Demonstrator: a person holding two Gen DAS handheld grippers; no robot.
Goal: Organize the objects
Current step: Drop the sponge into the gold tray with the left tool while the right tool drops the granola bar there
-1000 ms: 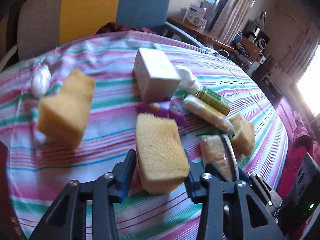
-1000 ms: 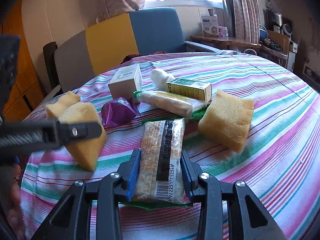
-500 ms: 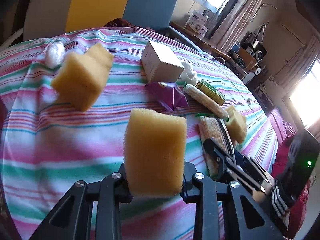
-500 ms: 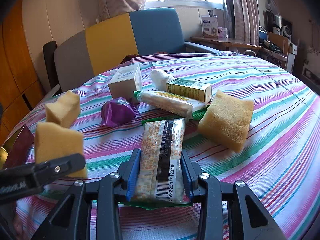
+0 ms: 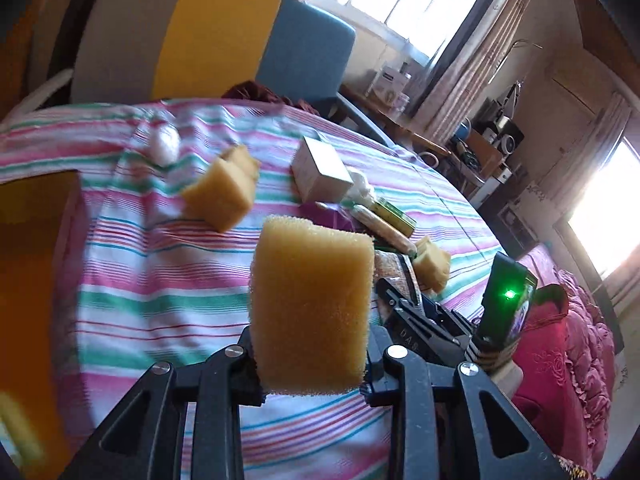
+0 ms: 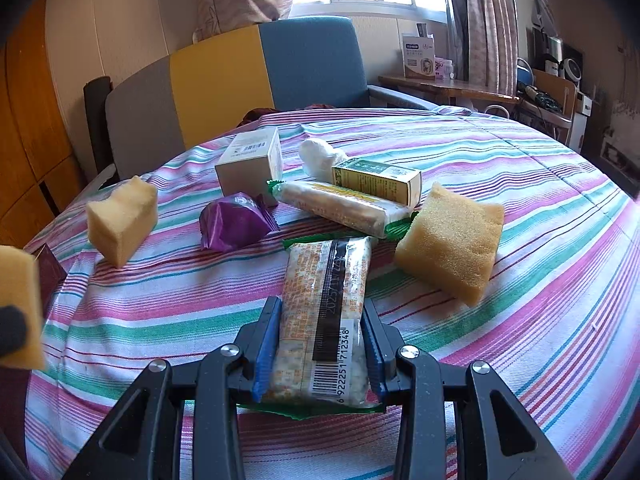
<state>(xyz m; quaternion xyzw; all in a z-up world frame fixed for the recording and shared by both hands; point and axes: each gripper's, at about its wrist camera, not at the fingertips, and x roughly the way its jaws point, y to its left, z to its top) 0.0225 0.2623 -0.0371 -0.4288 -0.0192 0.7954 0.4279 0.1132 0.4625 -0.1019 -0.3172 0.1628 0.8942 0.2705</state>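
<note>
Honestly, the left tool point(image 5: 310, 364) is clamping a sponge point(image 5: 310, 304) up off the bench point(image 5: 160, 280), heading maybe toward that blurry orange box point(image 5: 32, 280). The right tool point(image 6: 318, 356) is pinching the snack packet point(image 6: 324, 316) lying flat; keep both grips steady.

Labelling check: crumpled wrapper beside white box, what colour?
Purple wrapper; clearest in the right wrist view.
</note>
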